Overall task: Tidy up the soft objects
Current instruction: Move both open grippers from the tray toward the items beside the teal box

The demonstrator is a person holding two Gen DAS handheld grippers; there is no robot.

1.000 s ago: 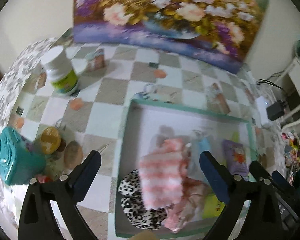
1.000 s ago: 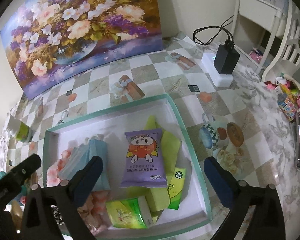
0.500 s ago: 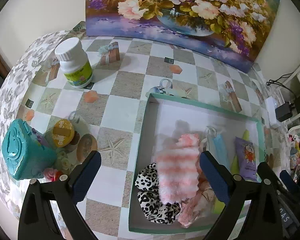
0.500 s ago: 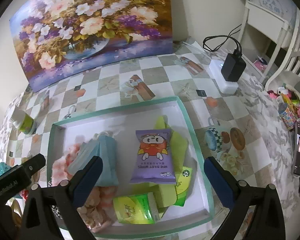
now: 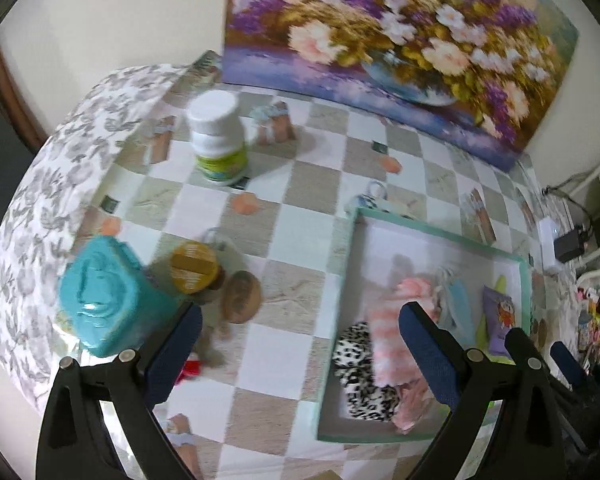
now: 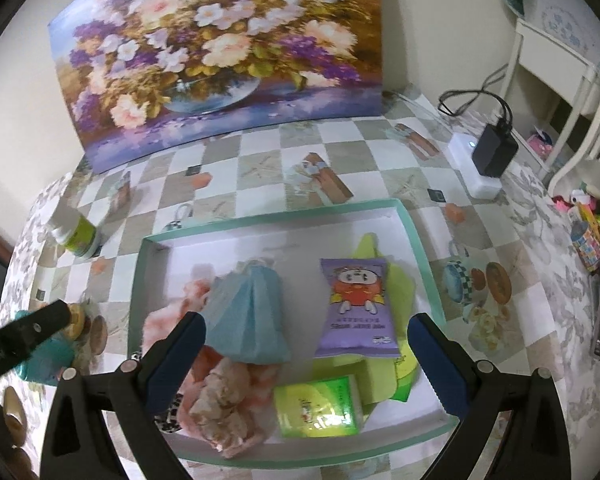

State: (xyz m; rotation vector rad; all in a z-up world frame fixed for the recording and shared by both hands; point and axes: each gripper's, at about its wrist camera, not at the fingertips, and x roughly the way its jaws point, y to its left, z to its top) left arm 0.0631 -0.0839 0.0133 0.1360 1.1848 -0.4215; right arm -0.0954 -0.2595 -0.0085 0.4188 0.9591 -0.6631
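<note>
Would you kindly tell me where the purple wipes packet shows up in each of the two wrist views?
Left wrist view: purple wipes packet sits far right, small, inside the tray beyond the claw's right finger.
Right wrist view: the packet lies centre-right in the tray, on green items.
Shared landmark: the teal-rimmed tray in front of the flower painting.
</note>
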